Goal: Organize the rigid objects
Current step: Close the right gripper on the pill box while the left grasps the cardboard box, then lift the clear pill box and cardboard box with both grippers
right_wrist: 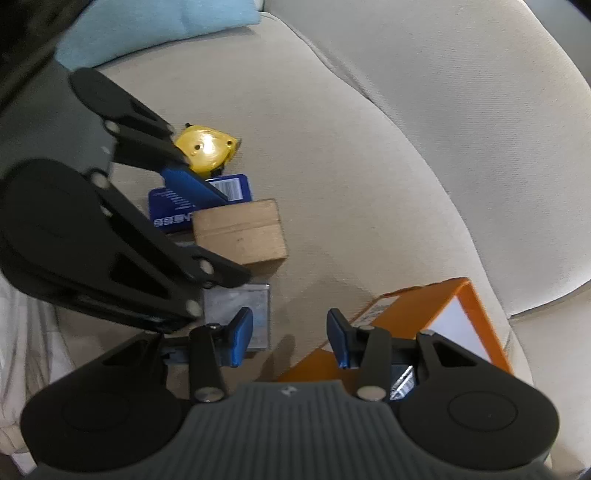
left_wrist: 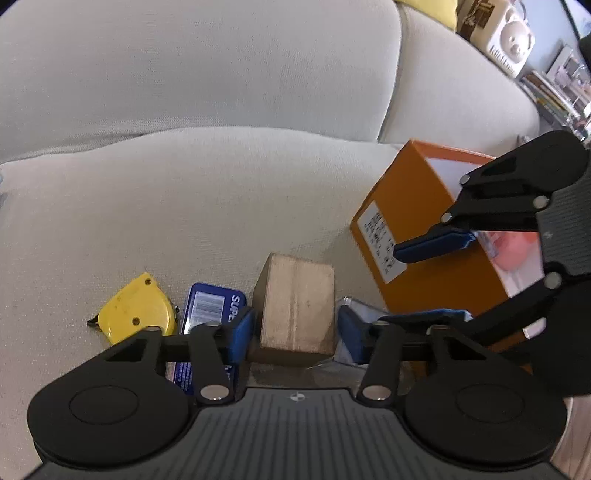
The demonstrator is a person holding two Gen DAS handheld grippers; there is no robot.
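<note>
2 grippers hover over a beige sofa (left_wrist: 221,206) seat where a little row of stuff sits. From the left wrist view, the left gripper (left_wrist: 295,332) points down at a wood block (left_wrist: 295,306), with 1 blue pad on each side of it. The pads sit very close to the block's sides, but whether they actually press on it is hard to call, so it's more of a straddle than a sure pinch. The block rests on the cushion.

Left of the block lies a blue tin (left_wrist: 210,314) with a barcode label, just beside the block, and past that a yellow tape measure (left_wrist: 136,310), close to the tin. On the block's other side there's a flat clear case (right_wrist: 240,306), partly hidden under the grippers.

The right gripper (right_wrist: 290,338) hangs with its pads spread, nothing between them but cushion. Its 1 pad is over the edge of an orange box (right_wrist: 417,314), which stands open-topped with a white inside, near the block but not touching it. In the left wrist view the orange box shows something pinkish inside, too blurry to name.

A light blue pillow (right_wrist: 155,26) sits far back on the sofa.
</note>
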